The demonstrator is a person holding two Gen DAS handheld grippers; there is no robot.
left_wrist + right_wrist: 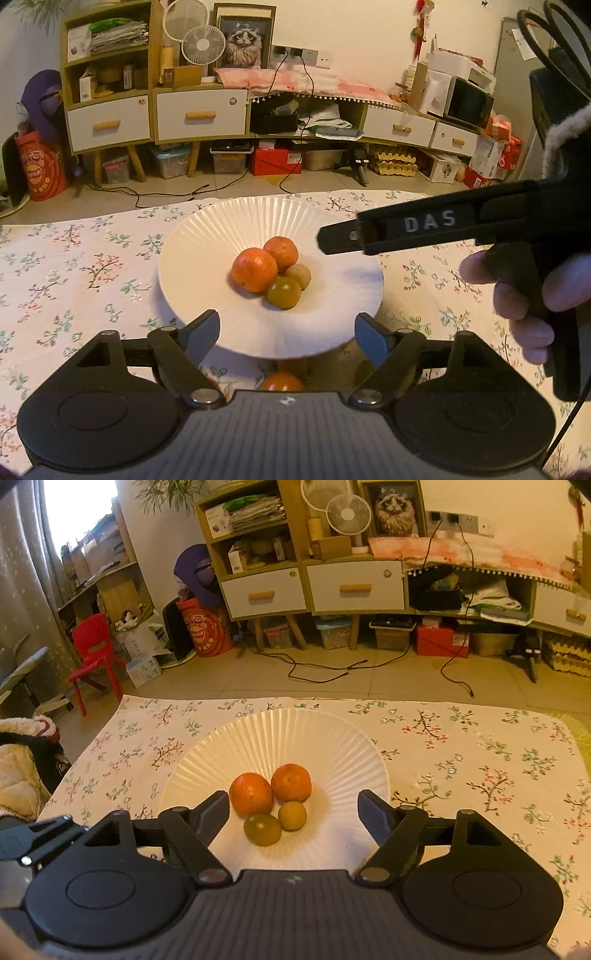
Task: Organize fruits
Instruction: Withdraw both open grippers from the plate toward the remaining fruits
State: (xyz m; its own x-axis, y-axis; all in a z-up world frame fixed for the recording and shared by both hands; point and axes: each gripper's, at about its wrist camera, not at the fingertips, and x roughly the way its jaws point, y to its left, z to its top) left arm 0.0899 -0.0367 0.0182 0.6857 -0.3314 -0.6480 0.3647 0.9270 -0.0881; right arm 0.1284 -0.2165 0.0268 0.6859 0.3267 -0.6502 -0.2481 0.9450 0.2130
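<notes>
Black jaws stand wide apart at the bottom of both wrist views, nothing between the pads in either. The left gripper (287, 330) hangs over the near rim of the plate (207, 236), its fingers (201, 334) framing bare white ribbing. The right gripper (293, 814) sits lower centre in its own view, with the fruit just beyond and between its fingers (216, 818); no pad touches any fruit.

On the plate (332, 734), mid-frame in both views, four fruits lie bunched and touching: two oranges (255, 269) (281, 253) towards the back, a dark green fruit (283, 292) in front, and a small yellowish fruit (298, 275) to its right. In the right view the same cluster reads as two oranges (251, 793) (291, 782), the green one (262, 829) nearest the camera, the yellowish one (292, 815) beside it.

One more orange (281, 382) shows at the bottom centre of the left view, off the plate, on the cloth (74, 266) and half hidden behind the gripper body.

In the left view's right side, the right gripper (334, 240) crosses the frame side-on, a hand (524, 295) wrapped around its handle; its tip is above the plate's right edge.

The floral cloth (461, 746) covers the table. Beyond it, the upper part of each frame holds a cabinet (199, 114) with white drawers, and a fan (203, 44).
</notes>
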